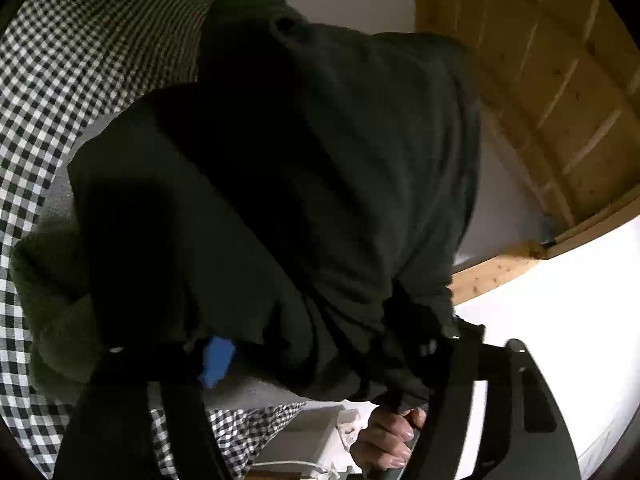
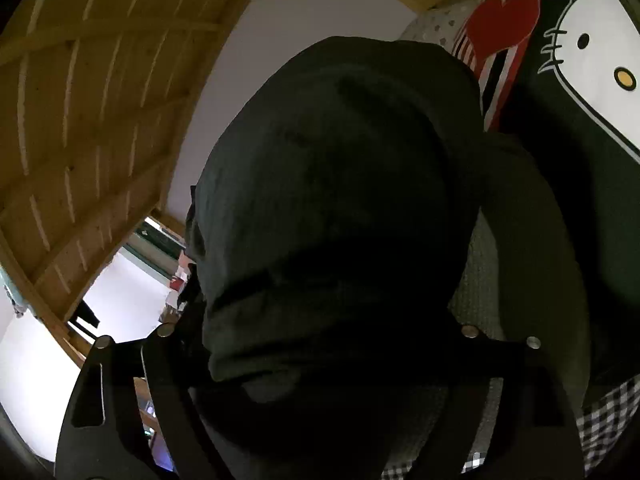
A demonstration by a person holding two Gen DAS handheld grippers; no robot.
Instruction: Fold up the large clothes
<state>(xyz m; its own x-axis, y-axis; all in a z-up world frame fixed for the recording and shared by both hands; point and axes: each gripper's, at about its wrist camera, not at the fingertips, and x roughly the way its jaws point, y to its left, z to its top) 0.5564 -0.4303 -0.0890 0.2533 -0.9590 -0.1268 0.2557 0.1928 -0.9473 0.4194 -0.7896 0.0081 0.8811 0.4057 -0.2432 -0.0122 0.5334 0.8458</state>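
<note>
Left wrist: hoodie (image 1: 320,168) soft, thick, heavy, droops; left tool (image 1: 320,344) and right tool (image 2: 328,344) both draped, grip unclear; take it by hem corners.

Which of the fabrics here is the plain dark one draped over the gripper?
The dark green garment. It is plain and hangs right over the gripper, unlike the black-and-white checked cover under it and the cartoon-cat cushion behind it.

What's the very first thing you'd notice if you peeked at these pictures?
A big dark green garment fills the middle of both views and hides the gripper fingers. In the right wrist view, a pillow with a white cartoon cat face and a red heart sits at the upper right. In the left wrist view, black-and-white checked bedding runs down the left side.
</note>
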